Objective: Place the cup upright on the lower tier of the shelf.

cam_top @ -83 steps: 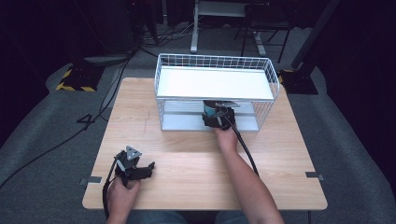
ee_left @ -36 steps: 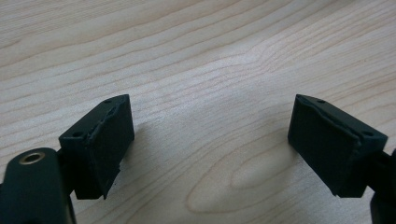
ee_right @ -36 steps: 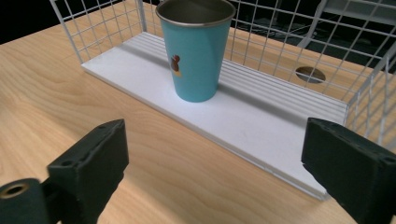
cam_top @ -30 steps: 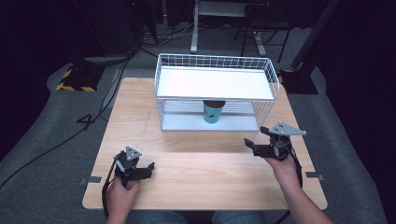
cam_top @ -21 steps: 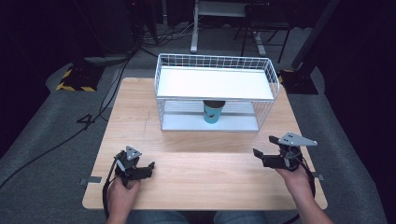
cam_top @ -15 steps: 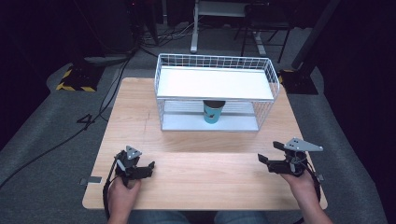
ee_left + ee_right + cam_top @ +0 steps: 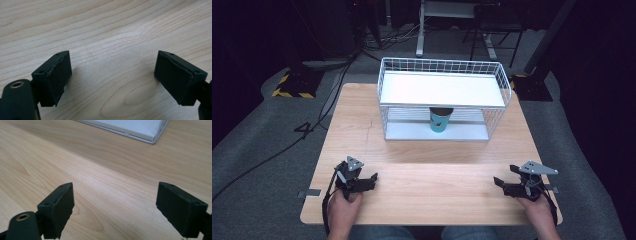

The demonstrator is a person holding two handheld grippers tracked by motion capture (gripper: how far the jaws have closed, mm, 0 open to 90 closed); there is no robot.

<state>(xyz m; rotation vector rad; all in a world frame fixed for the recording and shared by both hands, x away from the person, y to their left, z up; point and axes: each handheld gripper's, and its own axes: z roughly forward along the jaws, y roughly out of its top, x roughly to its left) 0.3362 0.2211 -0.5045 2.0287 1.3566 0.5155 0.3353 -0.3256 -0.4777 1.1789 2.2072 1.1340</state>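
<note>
The blue cup (image 7: 441, 120) stands on the bottom shelf of the white wire rack (image 7: 499, 80) – far from both grippers. The left gripper (image 7: 371, 179) and right gripper (image 7: 498, 182) sit low over the table (image 7: 432, 175), jaws spread, holding nothing.

The rack's upper shelf (image 7: 442, 90) hides the teal cup's (image 7: 440, 121) rim.

A teal cup (image 7: 440, 121) with a dark rim stands in a white wire rack (image 7: 498, 82) with pale grey shelves on a light wood-grain table (image 7: 432, 190), beside black grippers with grey top plates, over grey carpet (image 7: 257, 150).
</note>
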